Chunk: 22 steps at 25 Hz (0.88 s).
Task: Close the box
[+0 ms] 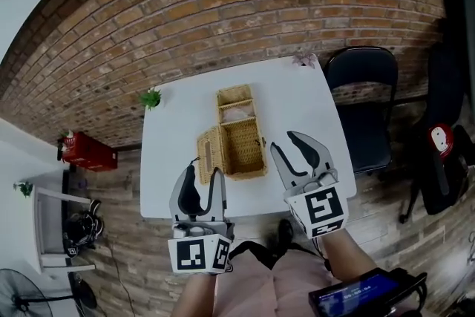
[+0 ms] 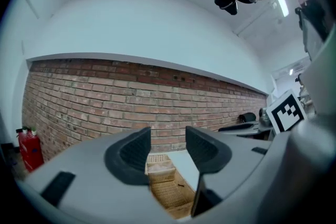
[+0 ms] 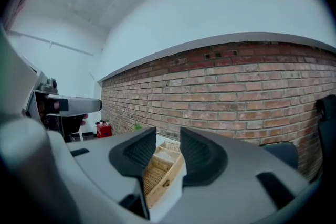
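left gripper (image 1: 203, 168) and right gripper (image 1: 285, 142) hover above the near edge of the white desk (image 1: 304, 108), each with jaws apart and nothing between them. just beyond, the wicker box (image 1: 243, 147) sits mid-desk, open, its far lid (image 1: 235, 104) toward the far edge, its left lid (image 1: 211, 154) folded aside.
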{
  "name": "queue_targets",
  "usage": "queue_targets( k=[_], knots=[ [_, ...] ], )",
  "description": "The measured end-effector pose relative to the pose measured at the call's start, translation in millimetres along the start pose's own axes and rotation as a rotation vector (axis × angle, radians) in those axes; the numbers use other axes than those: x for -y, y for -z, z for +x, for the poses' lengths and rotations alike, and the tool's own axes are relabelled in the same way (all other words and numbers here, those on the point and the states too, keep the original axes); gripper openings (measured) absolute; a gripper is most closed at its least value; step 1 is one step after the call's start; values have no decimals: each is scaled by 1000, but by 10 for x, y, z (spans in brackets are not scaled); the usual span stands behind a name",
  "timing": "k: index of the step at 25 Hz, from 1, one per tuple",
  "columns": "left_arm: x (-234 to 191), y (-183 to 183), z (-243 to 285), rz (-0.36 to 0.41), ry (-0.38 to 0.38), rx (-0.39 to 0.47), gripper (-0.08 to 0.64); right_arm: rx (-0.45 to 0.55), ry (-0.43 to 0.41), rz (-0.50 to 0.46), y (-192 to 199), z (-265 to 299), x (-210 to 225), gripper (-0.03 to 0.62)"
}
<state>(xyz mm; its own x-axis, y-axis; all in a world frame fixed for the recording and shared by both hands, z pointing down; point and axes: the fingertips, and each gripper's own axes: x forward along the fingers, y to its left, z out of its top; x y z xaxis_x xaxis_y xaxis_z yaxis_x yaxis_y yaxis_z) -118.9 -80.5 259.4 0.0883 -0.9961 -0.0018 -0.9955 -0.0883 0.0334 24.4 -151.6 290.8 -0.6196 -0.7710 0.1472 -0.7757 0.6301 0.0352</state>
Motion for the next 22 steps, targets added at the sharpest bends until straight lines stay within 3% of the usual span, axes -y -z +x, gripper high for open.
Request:
queue_targets(
  k=[6,12,22],
  knots=[
    [-354,-31,100,-14,-70,19,207,-5,-48,-31,-68,337,-102,146],
    [-660,133,262,-53,-91,-13,207,-44,-57,-46,-30,644,-153,146],
    [-911,749,233,-172,-124,-133,207,-167,-107,-59,360,883,-369,146]
  ],
)
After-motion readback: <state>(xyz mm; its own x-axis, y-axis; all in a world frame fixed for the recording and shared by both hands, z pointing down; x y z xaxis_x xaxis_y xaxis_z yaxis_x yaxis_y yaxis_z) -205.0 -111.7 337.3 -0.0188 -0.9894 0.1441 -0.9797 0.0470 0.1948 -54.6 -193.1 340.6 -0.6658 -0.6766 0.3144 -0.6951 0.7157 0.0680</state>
